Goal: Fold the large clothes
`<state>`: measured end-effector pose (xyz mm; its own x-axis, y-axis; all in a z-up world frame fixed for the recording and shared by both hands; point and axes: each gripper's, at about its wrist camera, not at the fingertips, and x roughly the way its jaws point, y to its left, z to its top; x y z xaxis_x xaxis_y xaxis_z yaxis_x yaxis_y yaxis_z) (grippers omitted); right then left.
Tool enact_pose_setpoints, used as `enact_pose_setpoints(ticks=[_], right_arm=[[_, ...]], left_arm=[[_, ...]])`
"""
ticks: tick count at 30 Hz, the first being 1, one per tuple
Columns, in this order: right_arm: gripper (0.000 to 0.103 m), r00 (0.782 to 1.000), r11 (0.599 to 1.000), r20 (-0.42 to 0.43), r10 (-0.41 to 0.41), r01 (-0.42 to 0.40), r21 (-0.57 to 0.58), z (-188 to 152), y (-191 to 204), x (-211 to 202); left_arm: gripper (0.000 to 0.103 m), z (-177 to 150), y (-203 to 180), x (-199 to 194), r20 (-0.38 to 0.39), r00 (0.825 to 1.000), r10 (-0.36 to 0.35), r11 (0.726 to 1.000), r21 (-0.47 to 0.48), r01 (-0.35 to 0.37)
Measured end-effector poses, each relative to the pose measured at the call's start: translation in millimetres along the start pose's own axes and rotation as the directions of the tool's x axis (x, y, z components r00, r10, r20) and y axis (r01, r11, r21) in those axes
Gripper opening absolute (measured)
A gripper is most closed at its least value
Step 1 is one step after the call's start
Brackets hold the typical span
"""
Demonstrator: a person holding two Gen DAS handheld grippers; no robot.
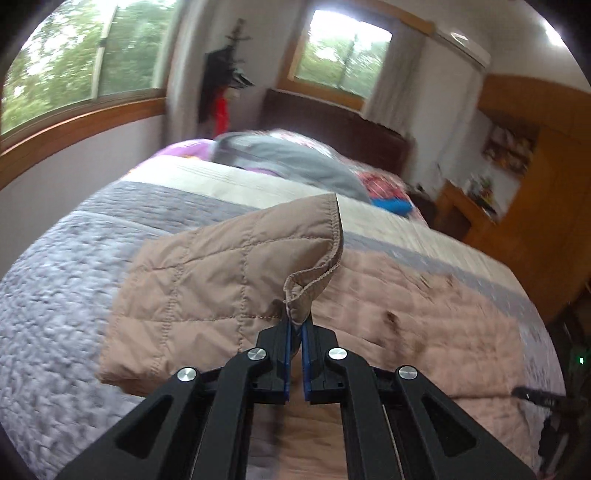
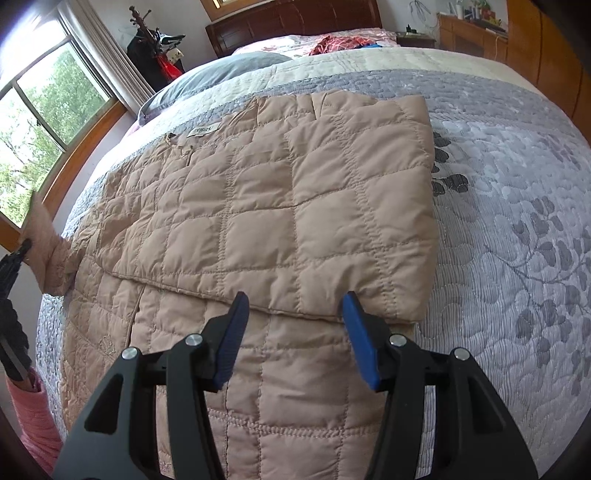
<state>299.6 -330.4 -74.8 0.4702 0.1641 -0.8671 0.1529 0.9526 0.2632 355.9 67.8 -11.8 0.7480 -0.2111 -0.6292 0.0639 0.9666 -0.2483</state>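
While jacket (image 2: 273, 206) covers bed (image 2: 517, 206), left tongs (image 1: 295, 328) pinch hem

You're looking across a bed (image 2: 517, 184) covered by a grey quilted spread with a leaf pattern, a cream band nearer the dark wooden headboard (image 2: 295, 18). A grey pillow (image 2: 229, 66) lies near its head. Wood-framed windows (image 1: 85, 62) show green trees and let in daylight. A coat rack (image 2: 147, 40) stands in the corner, an air conditioner (image 1: 465, 46) hangs high on the wall, and a wooden wardrobe (image 1: 546, 155) lines the right side.
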Motion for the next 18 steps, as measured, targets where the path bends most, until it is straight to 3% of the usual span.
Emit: enact_pose_setpoints(ticks=[6, 11, 14, 15, 18], right_arm=[[0.053, 1.0, 1.0, -0.003, 0.004, -0.004, 0.001, -1, -2, 1], [0.053, 1.0, 1.0, -0.008, 0.011, -0.011, 0.003, -2, -4, 3], [0.053, 1.0, 1.0, -0.011, 0.008, -0.008, 0.0, -2, -4, 5], [0.053, 1.0, 1.0, -0.01, 0.006, -0.006, -0.001, -2, -3, 5], [0.053, 1.0, 1.0, -0.004, 0.005, -0.005, -0.001, -2, -2, 2]], left_arm=[[0.004, -21, -94, 34, -0.09, 0.989, -0.115, 0.984, 0.125, 0.126], [0.004, -41, -141, 65, -0.171, 0.975, -0.143, 0.969, 0.176, 0.173], [0.006, -56, -152, 89, -0.28, 0.949, -0.144, 0.963, 0.18, 0.199], [0.01, -61, -152, 98, -0.328, 0.933, -0.147, 0.963, 0.17, 0.211], [0.014, -67, -147, 93, -0.371, 0.908, -0.196, 0.956, 0.132, 0.261]])
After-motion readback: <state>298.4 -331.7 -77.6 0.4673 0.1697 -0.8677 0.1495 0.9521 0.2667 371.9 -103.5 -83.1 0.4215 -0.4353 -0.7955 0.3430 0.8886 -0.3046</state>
